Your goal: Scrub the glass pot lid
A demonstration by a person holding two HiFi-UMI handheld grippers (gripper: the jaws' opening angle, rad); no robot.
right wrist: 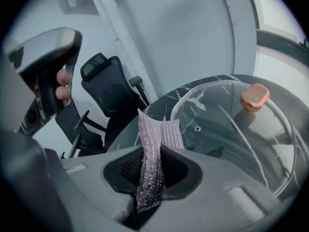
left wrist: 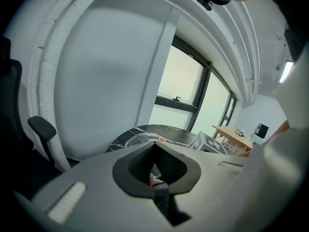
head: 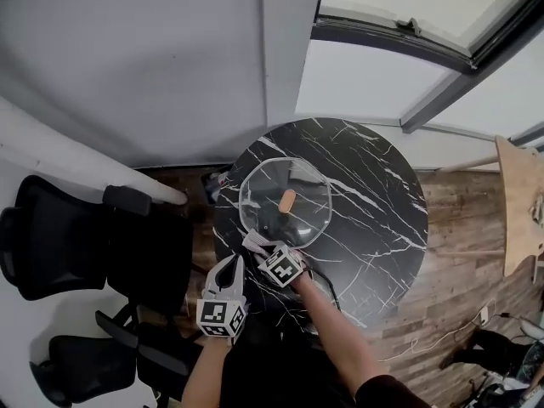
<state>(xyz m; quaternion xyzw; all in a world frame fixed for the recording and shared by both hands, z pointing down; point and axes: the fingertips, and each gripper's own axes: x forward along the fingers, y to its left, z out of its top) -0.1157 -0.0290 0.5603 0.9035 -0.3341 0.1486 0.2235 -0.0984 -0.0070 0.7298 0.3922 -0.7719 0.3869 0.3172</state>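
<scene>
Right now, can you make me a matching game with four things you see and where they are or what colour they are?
Things:
1. knob
2. scrubbing cloth
3. table
4. office chair

Place or colour:
a. black with white veins
b. pinched in the right gripper
c. peach, on the glass lid
d. on the floor beside the table

Pairs: 1-c, 2-b, 3-a, 4-d

Office-type room indicated, black mesh swivel chairs (head: pixel 51 236) noted beside a round marble-patterned table (head: pixel 374 228), plain white walls (head: pixel 127 58), large dark-framed windows (head: pixel 425 15), wood-look plank floor (head: pixel 450 304), light wooden desk (head: pixel 518 202) at right, cables (head: pixel 421 342) trailed over floor.
</scene>
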